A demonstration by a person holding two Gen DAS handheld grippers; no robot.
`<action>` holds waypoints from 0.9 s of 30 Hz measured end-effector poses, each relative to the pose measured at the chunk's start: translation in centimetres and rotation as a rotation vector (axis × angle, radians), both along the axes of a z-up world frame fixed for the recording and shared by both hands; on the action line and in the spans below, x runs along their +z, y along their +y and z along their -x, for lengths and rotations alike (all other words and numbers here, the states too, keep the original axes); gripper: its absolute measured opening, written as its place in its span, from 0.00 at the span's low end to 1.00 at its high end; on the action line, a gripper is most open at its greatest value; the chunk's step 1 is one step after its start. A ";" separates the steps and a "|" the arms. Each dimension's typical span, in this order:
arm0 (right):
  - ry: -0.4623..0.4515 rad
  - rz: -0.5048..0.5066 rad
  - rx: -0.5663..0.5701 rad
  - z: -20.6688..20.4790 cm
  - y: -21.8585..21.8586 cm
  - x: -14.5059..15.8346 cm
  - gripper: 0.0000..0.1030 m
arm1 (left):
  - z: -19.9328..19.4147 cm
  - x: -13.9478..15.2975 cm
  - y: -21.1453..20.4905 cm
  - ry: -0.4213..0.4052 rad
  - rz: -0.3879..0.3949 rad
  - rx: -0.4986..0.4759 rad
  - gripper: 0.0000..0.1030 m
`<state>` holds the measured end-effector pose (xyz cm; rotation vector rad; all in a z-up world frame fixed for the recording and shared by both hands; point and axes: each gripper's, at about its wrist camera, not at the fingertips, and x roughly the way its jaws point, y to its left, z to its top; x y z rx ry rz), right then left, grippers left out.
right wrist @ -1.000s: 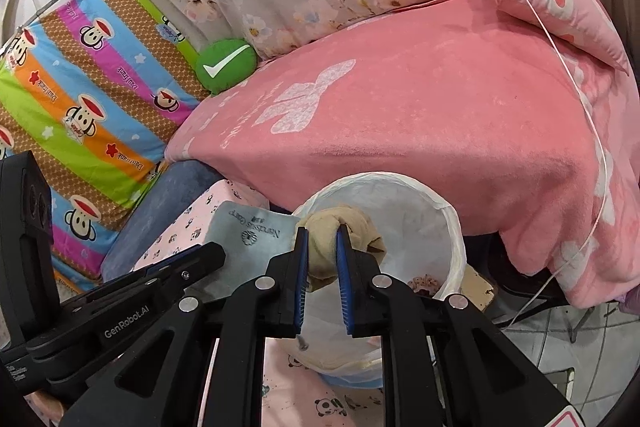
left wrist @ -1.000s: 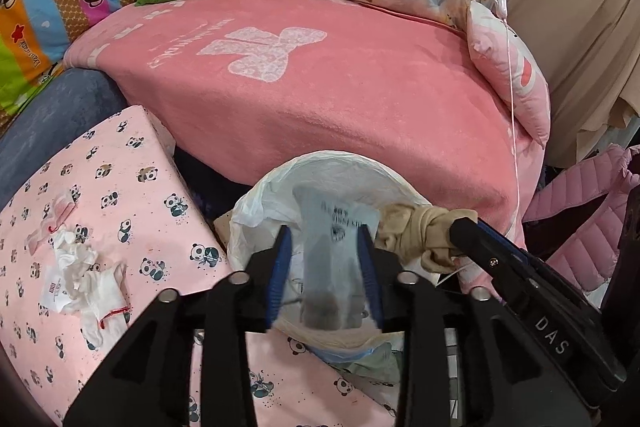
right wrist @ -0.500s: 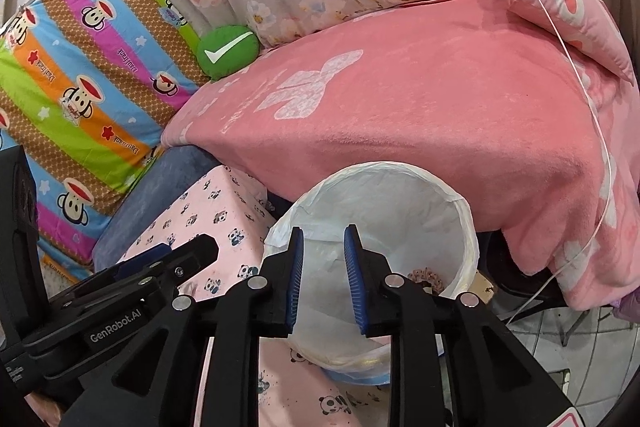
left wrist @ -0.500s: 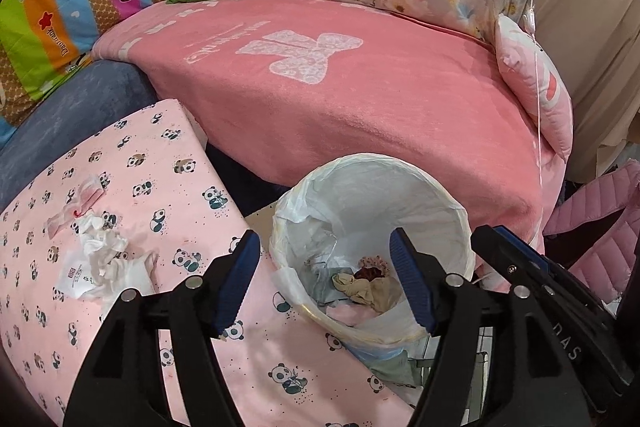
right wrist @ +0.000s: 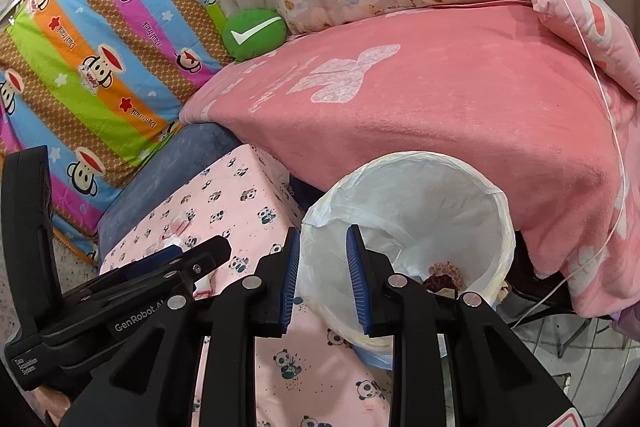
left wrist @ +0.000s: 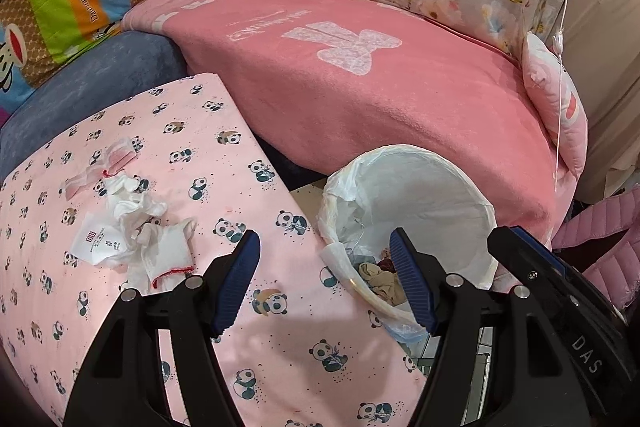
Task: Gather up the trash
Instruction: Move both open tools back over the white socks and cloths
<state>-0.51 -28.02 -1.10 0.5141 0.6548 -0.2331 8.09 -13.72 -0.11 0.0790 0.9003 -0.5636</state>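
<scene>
Both tools empty: left gripper (left wrist: 325, 269) spread wide, nothing between its jaws; right gripper (right wrist: 322, 281) parted a little, jaws just opened, gripping nothing, poised at the near-left rim of the lined bin (right wrist: 502, 223). Remaining trash, a heap of crumpled tissues and wrappers (left wrist: 134, 233), lies on the panda-print cover (left wrist: 224, 155), left of the bin and well apart from it. Likely risks: thin tissue tearing or shedding scraps under a partial pinch, pads snagging the cover, or the bin tipping if its liner gets nudged.
</scene>
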 end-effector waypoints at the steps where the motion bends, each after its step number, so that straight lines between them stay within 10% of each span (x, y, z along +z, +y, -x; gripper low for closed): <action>1: 0.001 0.001 0.008 -0.2 0.4 0.0 0.26 | -0.1 -0.1 0.4 0.003 0.001 0.007 0.62; 27: 0.078 0.035 0.180 -4.9 10.0 -1.8 0.32 | -4.2 -3.5 13.4 0.086 0.018 0.255 0.68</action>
